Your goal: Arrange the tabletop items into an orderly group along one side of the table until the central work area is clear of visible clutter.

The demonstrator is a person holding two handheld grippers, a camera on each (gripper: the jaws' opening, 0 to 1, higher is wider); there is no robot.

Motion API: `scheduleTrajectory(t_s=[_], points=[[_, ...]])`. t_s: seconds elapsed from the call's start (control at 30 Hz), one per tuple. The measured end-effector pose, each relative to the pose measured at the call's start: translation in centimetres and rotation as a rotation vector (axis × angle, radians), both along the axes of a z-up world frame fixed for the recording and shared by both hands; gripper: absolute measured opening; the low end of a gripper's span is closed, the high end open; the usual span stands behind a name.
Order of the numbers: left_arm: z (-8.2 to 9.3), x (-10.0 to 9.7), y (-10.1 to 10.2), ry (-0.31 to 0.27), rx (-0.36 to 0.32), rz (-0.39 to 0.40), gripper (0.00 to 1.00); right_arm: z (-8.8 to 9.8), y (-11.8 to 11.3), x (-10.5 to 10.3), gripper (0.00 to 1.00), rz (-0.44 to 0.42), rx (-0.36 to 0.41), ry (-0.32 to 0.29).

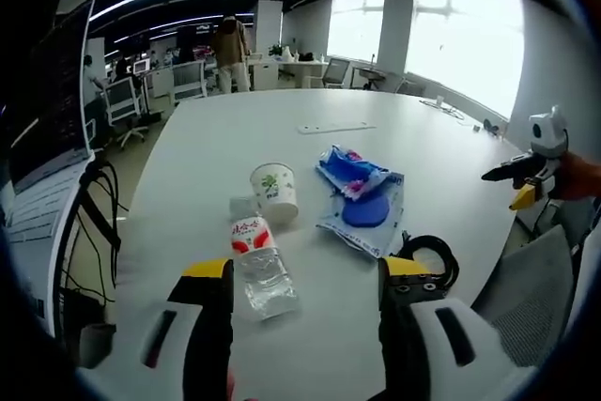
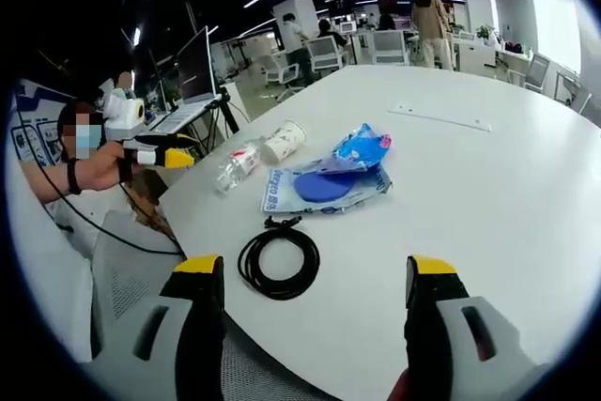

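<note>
A clear bottle (image 1: 262,268) with a red-and-white label lies on the white table (image 1: 216,138), just ahead of my left gripper (image 1: 305,269), close to its left jaw. The jaws stand open with nothing held. Behind the bottle is a paper cup (image 1: 274,192), then blue-and-white plastic bags (image 1: 362,202) and a black cable coil (image 1: 434,255). My right gripper (image 1: 518,185) hovers off the table's right edge. In the right gripper view, my right gripper (image 2: 313,269) is open above the cable coil (image 2: 279,261), with the bags (image 2: 329,180), bottle (image 2: 235,164) and cup (image 2: 285,141) beyond. The left gripper (image 2: 167,153) is at the table edge.
A thin white strip (image 1: 335,127) lies farther back on the table. A grey mesh chair (image 2: 122,279) is pushed against the near edge. A laptop on a stand (image 2: 192,77) is beside the table, and a person (image 1: 229,49) stands among office desks behind.
</note>
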State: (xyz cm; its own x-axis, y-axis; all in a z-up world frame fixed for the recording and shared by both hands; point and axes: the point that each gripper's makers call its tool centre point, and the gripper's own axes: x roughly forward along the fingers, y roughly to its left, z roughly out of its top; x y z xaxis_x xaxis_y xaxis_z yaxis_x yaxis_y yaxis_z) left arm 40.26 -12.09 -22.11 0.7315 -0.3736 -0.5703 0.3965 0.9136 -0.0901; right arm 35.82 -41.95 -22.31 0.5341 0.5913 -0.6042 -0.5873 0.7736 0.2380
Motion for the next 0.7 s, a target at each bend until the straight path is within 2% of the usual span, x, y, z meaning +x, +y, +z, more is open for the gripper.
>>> scheduleTrajectory(t_s=[0.7], points=[[-1.7, 3.4, 0.7, 0.029, 0.04, -0.017, 0.6, -0.2, -0.7, -1.1, 0.78, -0.008, -0.005, 0.017]])
